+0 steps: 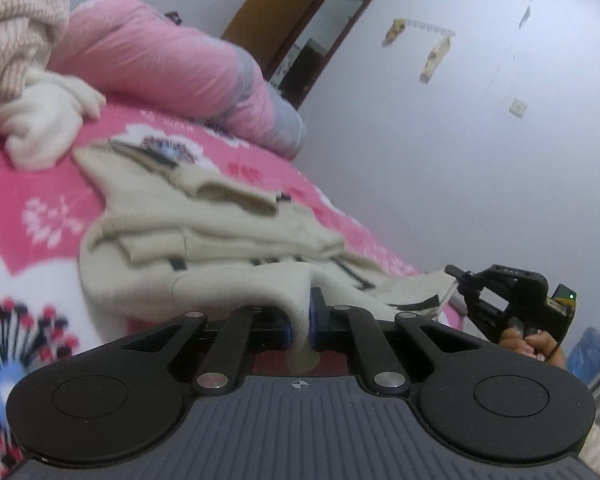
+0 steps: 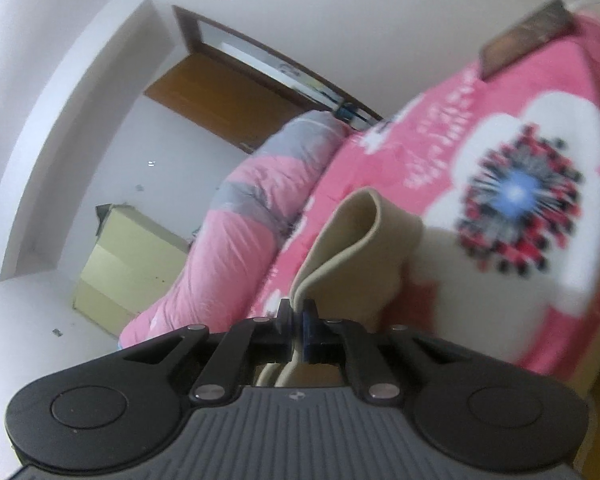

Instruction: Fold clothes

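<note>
Garment (image 1: pixel 204 236), beige, lies rumpled on pink floral bedspread (image 1: pixel 32 176); left gripper (image 1: pixel 300 320) and right gripper (image 2: pixel 299 330) each clamped on its edge near the bedspread's edge.

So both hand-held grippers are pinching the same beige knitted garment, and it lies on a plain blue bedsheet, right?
Not quite: the sheet is wrong. The left hand-held gripper and the right hand-held gripper are each shut on the beige knitted garment, but it lies on a pink bedsheet with large white flower prints, as the left wrist view shows.
</note>
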Tool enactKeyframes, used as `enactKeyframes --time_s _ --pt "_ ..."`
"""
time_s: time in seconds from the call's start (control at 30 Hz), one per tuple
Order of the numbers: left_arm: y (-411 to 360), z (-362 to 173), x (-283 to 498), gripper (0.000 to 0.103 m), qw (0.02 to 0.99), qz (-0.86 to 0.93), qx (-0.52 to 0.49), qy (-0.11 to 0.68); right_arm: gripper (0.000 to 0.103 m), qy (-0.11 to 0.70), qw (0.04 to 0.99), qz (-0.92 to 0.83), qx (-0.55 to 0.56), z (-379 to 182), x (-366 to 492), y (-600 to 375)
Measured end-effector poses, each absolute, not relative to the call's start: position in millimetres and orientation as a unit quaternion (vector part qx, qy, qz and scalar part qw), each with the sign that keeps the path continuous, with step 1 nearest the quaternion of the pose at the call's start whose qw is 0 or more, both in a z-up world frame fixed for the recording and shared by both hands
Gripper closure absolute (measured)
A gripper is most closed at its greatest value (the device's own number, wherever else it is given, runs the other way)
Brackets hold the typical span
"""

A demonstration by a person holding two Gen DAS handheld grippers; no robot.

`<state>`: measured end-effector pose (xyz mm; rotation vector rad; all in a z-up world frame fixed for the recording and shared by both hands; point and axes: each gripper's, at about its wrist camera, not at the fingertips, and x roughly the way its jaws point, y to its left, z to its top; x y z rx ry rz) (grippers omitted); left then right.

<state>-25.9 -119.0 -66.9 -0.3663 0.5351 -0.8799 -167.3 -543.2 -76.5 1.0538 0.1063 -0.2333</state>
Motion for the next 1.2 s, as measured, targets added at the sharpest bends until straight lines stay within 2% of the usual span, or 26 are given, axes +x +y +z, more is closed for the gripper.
enactKeyframes --time_s 0.33,0.63,0.83,0.9,1.0,1.07,1.1,1.13,1.17,1.2 --pt "-110.9 -34.3 29.0 0.097 0.872 -0.394 -0.197 0.211 0.099 0.028 0.894 -0.065 0.442 -25.2 -90.8 -541.8" --pt "-118.2 -26.4 120.4 0.097 0.886 -0.364 -0.200 0.206 0.099 0.044 0.908 -0.040 0.415 -3.3 22.2 -550.3" --pt "-139.7 -55.8 215.7 0.097 0.886 -0.328 -0.201 0.260 0.099 0.086 0.897 -0.048 0.430 -37.2 124.9 -572.3" --pt "-147.6 -79.6 252.7 0.096 0.867 -0.327 -0.214 0.309 0.098 0.109 0.891 -0.068 0.435 -60.3 157.8 -580.0" --pt "-146.1 -115.8 296.9 0.093 0.814 -0.317 -0.280 0.398 0.093 0.194 0.855 -0.113 0.467 -114.9 202.8 -595.1" --pt "-133.6 -125.5 301.1 0.089 0.789 -0.322 -0.336 0.401 0.094 0.214 0.817 -0.105 0.525 -142.2 210.2 -609.9" --pt "-127.3 -130.4 303.2 0.081 0.776 -0.324 -0.363 0.402 0.092 0.204 0.807 -0.090 0.547 -143.4 205.7 -615.4" --pt "-121.1 -133.6 303.8 0.065 0.766 -0.324 -0.386 0.400 0.084 0.190 0.805 -0.082 0.556 -138.6 197.9 -619.5" --pt "-114.7 -130.5 299.3 0.056 0.770 -0.319 -0.395 0.387 0.069 0.175 0.804 -0.074 0.563 -133.3 189.8 -623.5" --pt "-106.7 -124.4 293.1 0.044 0.778 -0.310 -0.403 0.369 0.062 0.160 0.808 -0.078 0.562 -125.6 177.3 -625.1"
